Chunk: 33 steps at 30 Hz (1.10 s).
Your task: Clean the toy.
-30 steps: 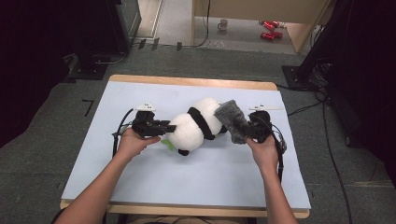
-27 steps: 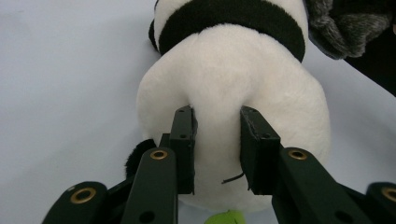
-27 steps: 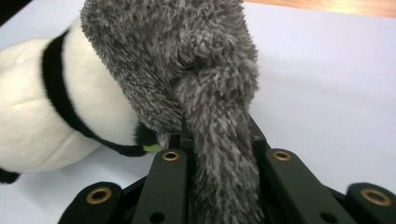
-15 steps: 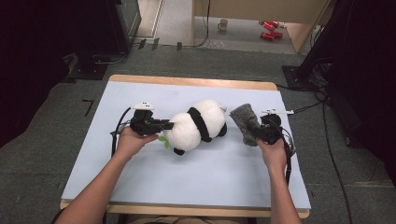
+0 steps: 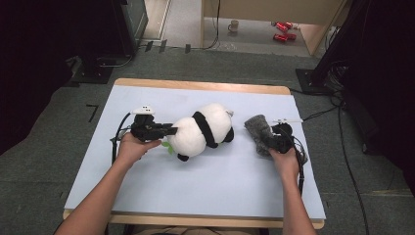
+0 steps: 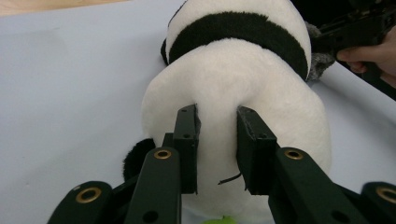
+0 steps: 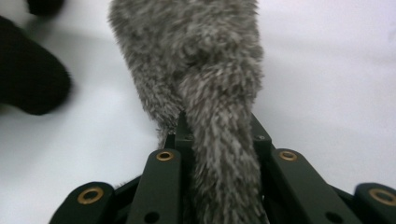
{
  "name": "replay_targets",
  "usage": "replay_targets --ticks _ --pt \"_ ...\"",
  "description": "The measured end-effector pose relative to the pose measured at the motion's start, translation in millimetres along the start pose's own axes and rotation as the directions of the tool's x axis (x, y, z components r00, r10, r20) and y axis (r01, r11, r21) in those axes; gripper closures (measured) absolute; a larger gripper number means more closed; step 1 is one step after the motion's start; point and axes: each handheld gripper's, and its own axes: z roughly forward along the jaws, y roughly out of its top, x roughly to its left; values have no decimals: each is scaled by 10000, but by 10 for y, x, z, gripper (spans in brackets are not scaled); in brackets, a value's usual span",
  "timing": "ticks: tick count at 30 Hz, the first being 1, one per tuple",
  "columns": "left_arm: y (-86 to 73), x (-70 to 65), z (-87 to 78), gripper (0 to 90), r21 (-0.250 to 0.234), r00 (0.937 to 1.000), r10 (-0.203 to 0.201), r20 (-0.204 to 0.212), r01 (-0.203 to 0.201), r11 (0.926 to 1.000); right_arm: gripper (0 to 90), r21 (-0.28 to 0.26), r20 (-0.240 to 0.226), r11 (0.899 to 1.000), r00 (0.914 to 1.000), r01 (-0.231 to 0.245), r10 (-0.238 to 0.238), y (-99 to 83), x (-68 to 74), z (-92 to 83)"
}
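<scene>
High view first: we see a plush panda (image 5: 203, 129) lying on its side near the middle of the pale blue table (image 5: 195, 186), with a grey furry cloth (image 5: 258, 131) just to its right, apart from it. Our left gripper (image 5: 169, 130) comes in from the left, level with the tabletop, and meets the panda's white end; a small green bit (image 5: 168, 147) pokes out beneath it. From the left gripper view we find its two black jaws pinching a fold of the white fur (image 6: 217, 135) between them, having eased apart a touch just now while the fur stays squeezed. Our right gripper (image 5: 270, 142) sits low at the near end of the grey cloth, and the right gripper view shows the grey pile (image 7: 219, 154) bunched between jaws that are nearly together, loosened only slightly, gripping it against the table.
</scene>
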Motion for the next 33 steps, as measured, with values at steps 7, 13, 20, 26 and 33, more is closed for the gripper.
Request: replay_targets --ticks 7,13,20,26,33 --pt "3 27 -17 605 7 9990 -371 230 370 9993 570 -5 173 9999 9997 -161 161 -16 -31 58" --pt "12 11 -43 513 6 9997 -229 124 229 9997 375 -132 -231 9990 9988 -428 425 -4 -48 25" --pt "24 0 -95 458 -76 9999 -128 62 128 9999 322 -413 -391 9991 9992 -69 53 59 31 -79" --pt "51 -1 -174 402 -199 10000 12 -19 -12 9998 326 -668 -511 9977 9987 -100 66 65 -14 -195" --pt "50 49 -299 394 -283 9993 84 -359 -94 9996 347 -606 -495 9982 9988 -8 -22 34 -67 -261"
